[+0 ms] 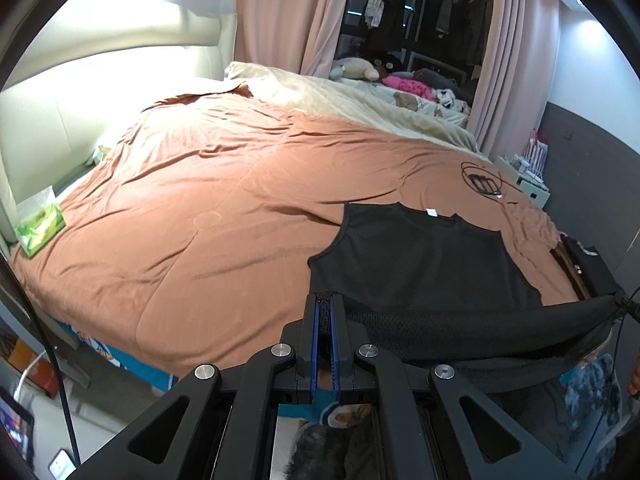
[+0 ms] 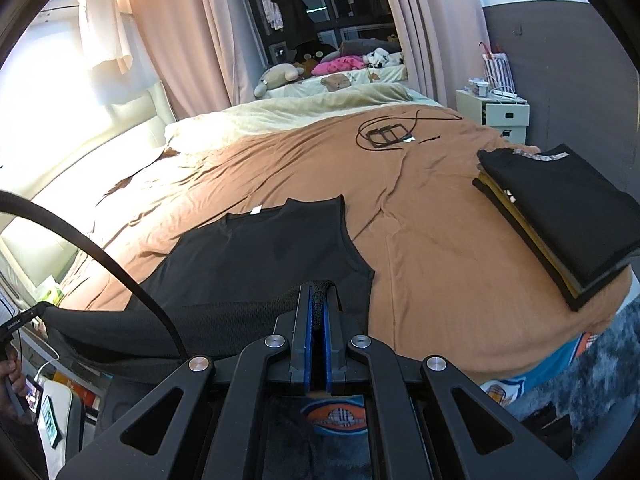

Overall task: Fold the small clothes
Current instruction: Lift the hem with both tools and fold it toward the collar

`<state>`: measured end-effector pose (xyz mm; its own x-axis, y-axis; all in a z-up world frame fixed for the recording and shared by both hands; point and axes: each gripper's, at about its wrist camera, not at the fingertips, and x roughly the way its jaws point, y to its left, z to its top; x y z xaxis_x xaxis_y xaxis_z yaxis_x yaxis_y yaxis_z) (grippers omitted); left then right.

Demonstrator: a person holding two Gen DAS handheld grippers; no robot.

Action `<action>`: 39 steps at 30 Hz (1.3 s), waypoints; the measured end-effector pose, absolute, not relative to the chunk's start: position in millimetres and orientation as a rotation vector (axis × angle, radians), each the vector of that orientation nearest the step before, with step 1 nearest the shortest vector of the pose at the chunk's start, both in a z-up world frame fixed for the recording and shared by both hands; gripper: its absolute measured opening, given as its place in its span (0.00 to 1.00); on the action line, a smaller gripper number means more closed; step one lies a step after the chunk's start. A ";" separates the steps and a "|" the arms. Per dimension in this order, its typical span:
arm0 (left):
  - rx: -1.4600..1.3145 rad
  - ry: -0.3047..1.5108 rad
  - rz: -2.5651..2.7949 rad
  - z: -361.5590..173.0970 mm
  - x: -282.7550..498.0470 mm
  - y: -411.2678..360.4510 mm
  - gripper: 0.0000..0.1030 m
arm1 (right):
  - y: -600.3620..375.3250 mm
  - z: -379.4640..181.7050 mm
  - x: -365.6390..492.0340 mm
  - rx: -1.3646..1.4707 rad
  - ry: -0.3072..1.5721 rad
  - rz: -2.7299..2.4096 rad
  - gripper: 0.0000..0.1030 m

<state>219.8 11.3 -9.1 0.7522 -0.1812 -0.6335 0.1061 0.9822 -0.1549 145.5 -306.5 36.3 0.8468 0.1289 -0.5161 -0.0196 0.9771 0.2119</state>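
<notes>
1. The left gripper [image 1: 325,308], at lower centre of the left wrist view, has its blue-lined jaws pressed together on one bottom corner of the black sleeveless mesh top [image 1: 424,256].
2. That top lies to the right in this view, upper part flat on the wide bed with a rust-brown quilt [image 1: 192,208], hem lifted off the near edge and stretched between the two grippers.
3. The right gripper [image 2: 319,300], lower centre of the right wrist view, pinches the other hem corner.
4. The step looks like the first fold: hem to neckline. Next, both grippers should carry the hem forward evenly, keeping it taut.
5. The collar points toward the upper frame; the long axis runs hem to collar.
6. A stack of folded dark garments [image 2: 560,216] sits at right.
</notes>
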 end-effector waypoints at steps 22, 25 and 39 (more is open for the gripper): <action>-0.083 0.844 -0.127 -52.7 360.7 -26.7 0.05 | -330.1 7.0 288.4 0.209 0.695 0.103 0.01; -0.076 0.866 -0.116 -62.2 380.0 -28.8 0.05 | -331.1 2.5 305.9 0.207 0.704 0.100 0.01; -0.056 0.988 -0.094 -114.5 445.2 -35.2 0.09 | -328.5 -29.6 382.2 0.233 0.819 -0.027 0.11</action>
<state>445.2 -35.2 -114.5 0.5465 -0.1051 -0.8308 0.0539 0.9944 -0.0904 382.2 -328.5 -29.6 0.6843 0.0658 -0.7263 0.1138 0.9741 0.1955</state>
